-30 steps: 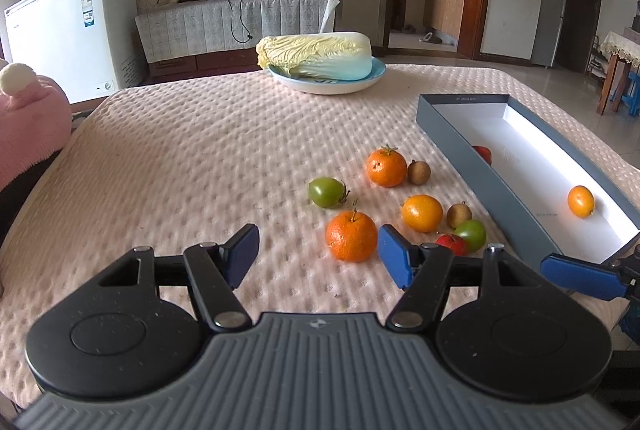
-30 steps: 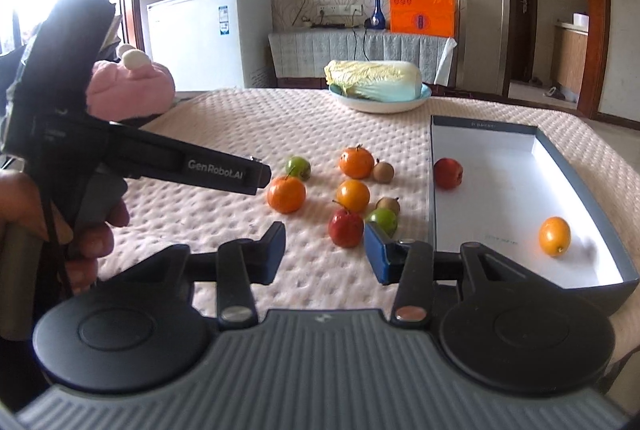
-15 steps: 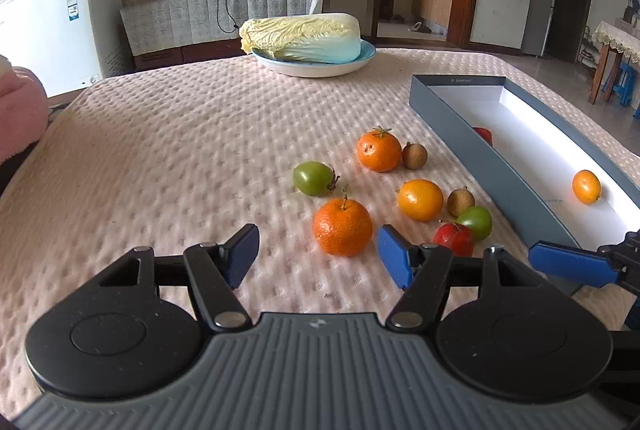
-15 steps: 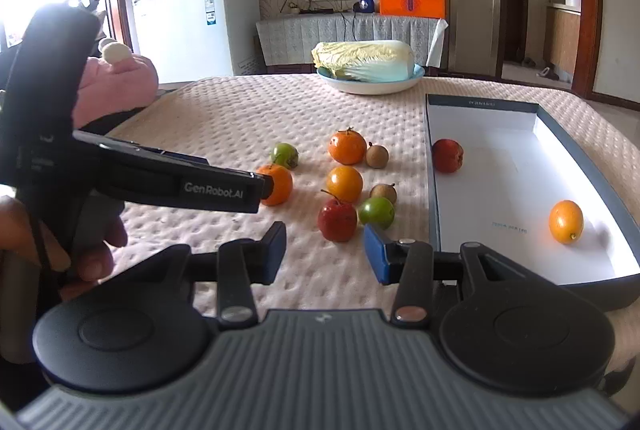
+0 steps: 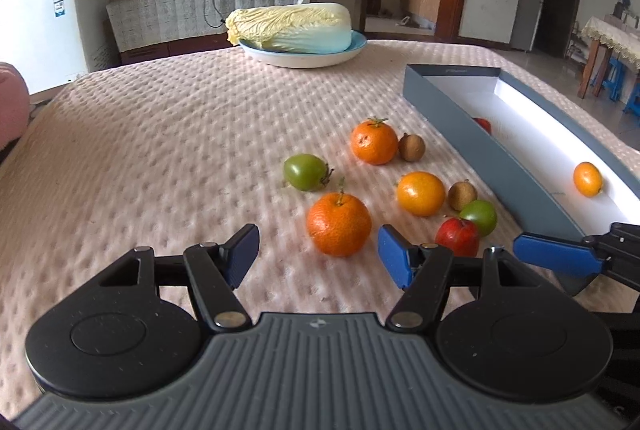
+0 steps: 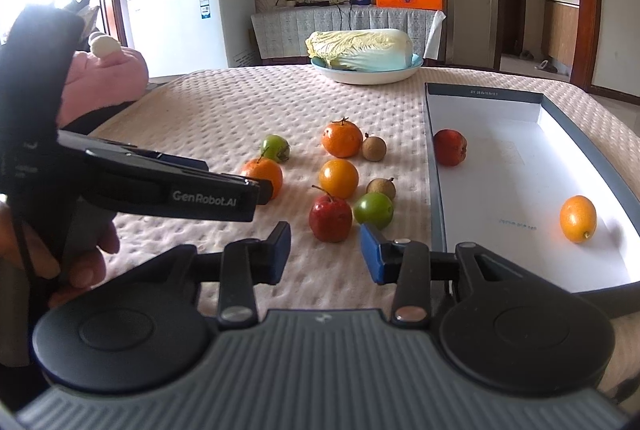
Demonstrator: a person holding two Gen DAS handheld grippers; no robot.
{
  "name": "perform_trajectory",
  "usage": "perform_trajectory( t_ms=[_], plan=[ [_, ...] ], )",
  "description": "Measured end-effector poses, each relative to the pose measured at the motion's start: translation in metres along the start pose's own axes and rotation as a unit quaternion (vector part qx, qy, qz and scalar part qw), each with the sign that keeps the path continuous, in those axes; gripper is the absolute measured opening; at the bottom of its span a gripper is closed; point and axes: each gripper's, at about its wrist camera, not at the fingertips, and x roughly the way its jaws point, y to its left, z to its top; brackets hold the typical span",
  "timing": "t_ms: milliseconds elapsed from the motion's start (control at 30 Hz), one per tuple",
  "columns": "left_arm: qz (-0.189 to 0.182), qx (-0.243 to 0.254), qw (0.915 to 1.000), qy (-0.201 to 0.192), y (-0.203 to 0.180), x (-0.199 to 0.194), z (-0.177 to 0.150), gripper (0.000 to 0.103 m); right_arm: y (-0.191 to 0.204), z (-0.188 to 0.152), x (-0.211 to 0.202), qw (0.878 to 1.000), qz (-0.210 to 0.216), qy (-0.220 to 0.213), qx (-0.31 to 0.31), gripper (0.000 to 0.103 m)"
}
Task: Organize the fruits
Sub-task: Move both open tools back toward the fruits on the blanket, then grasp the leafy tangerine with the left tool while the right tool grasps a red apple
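Left wrist view
Left gripper (image 5: pixel 318 256): jaws wide apart, nothing between the pads.
Stemmed orange (image 5: pixel 339 224): on the quilted cloth (image 5: pixel 160 150), just ahead of the gap, apart from both pads.
Red fruit (image 5: pixel 458 236): behind the right blue pad, touching a green fruit (image 5: pixel 480 216).
Box (image 5: pixel 496 154): grey, open, at right; small orange fruit (image 5: pixel 587 179) inside.
Cabbage (image 5: pixel 290 27): on a plate (image 5: pixel 344 55), far side.

Right wrist view
Right gripper (image 6: pixel 325 256): jaws narrowing, nothing pinched (pads clear of fruit).
Red apple (image 6: pixel 330 218): just beyond the gap, on the cloth.
Box interior (image 6: pixel 520 190): second red fruit (image 6: pixel 450 147) near the far end.
Hand (image 6: pixel 80 262): at left edge, around the other tool's grip.
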Motion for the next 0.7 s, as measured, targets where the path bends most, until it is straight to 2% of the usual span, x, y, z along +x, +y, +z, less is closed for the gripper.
perform_trajectory(
  t_ms=[100, 400, 700],
  plan=[
    [-0.003, 0.005, 1.0, 0.001, -0.002, 0.004, 0.0, 0.071, 0.0, 0.0, 0.003, 1.0, -0.003, 0.002, -0.001, 0.042],
    [-0.012, -0.002, 0.9999, 0.006, -0.002, 0.016, 0.0, 0.057, 0.0, 0.001, 0.011, 1.0, -0.008, 0.005, -0.007, 0.04],
    [-0.014, -0.005, 0.9999, -0.001, -0.004, 0.024, 0.003, 0.057, -0.001, 0.004, 0.013, 1.0, -0.007, -0.001, -0.002, 0.04]
  ],
)
